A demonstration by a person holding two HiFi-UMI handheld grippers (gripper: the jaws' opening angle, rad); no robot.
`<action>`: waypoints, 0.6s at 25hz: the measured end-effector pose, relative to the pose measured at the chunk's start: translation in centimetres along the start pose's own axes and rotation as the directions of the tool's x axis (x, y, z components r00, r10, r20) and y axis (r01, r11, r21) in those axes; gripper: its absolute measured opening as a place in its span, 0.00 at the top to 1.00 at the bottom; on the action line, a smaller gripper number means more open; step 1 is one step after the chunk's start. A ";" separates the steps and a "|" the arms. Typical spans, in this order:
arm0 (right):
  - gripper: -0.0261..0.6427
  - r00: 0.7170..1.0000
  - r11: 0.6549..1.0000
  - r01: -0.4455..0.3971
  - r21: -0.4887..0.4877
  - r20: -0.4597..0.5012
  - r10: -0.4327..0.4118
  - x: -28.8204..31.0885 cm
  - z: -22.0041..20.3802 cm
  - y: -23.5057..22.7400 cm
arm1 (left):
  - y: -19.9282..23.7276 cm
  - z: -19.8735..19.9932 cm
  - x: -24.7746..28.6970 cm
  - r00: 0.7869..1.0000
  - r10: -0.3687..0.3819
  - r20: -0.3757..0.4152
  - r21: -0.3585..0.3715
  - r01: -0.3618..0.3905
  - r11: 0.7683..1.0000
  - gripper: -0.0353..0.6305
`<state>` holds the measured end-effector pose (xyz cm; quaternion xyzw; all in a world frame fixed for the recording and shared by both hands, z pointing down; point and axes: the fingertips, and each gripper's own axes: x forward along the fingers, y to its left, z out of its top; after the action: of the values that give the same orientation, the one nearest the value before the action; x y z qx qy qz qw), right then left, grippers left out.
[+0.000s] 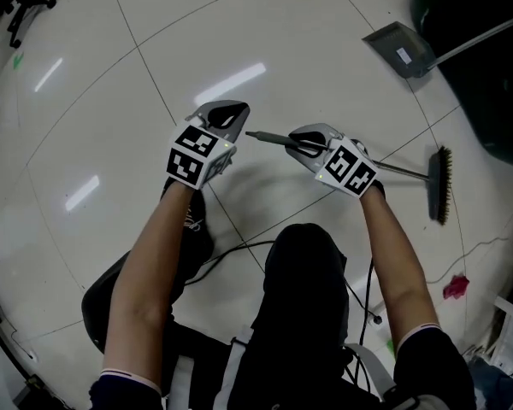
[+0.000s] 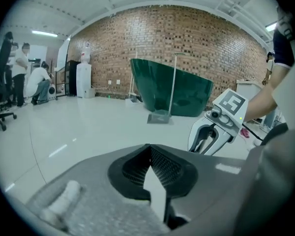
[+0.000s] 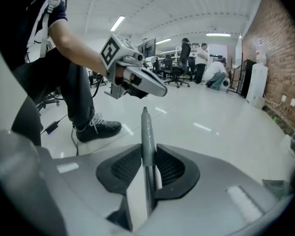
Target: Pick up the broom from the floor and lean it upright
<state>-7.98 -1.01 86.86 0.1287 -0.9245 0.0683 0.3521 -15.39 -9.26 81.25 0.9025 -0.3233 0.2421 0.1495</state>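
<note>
Starting at the left: the left gripper (image 1: 226,118) is empty, with its jaws pressed together on nothing. It hovers just left of the tip of the broom (image 1: 400,171). Next over, the right gripper (image 1: 301,139) is clamped on the handle (image 1: 269,136) right near its free end, and a short stub pokes out past the pads. From there the broom runs off to the right, with the head (image 1: 440,186) low over the floor (image 1: 154,49). Whether the bristles touch the tiles is hard to say.

Handling-wise it looks light and stiff: a thin smooth pole with all the weight out at the head. Held this close to the tip, the head end would probably swing and lever against the pads, and a round pole can twist in them. A second hold further down toward the middle seems the smart spot for the left one before tipping it upright.

Far right there's a dustpan (image 1: 399,48) lying flat. Its pan shows only a white sticker and no dirt that can be made out. Its long pole crosses over a big dark green tub (image 1: 474,49). The inside of the tub is too dark to tell what's in it, if anything.
</note>
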 end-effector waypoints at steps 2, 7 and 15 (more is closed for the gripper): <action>0.83 0.997 0.998 0.067 0.000 0.047 -0.067 -2.0 2.1 -1.9 | 0.8 2.9 0.0 0.998 0.011 0.061 0.009 -0.011 1.000 0.95; 0.83 0.963 0.975 0.220 0.014 0.154 -0.220 -7.2 6.9 -5.3 | 1.7 9.6 -0.2 0.987 0.015 0.157 0.053 -0.024 0.998 0.95; 0.83 0.844 0.884 0.458 0.095 0.264 -0.466 -17.3 13.6 -9.7 | 1.0 20.8 -1.4 0.960 -0.064 0.271 0.114 0.034 0.993 0.94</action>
<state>-1.42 -9.94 65.50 0.3608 -0.9054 -0.0243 0.2223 -9.92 -18.18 63.13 0.9419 -0.3048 0.1280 0.0602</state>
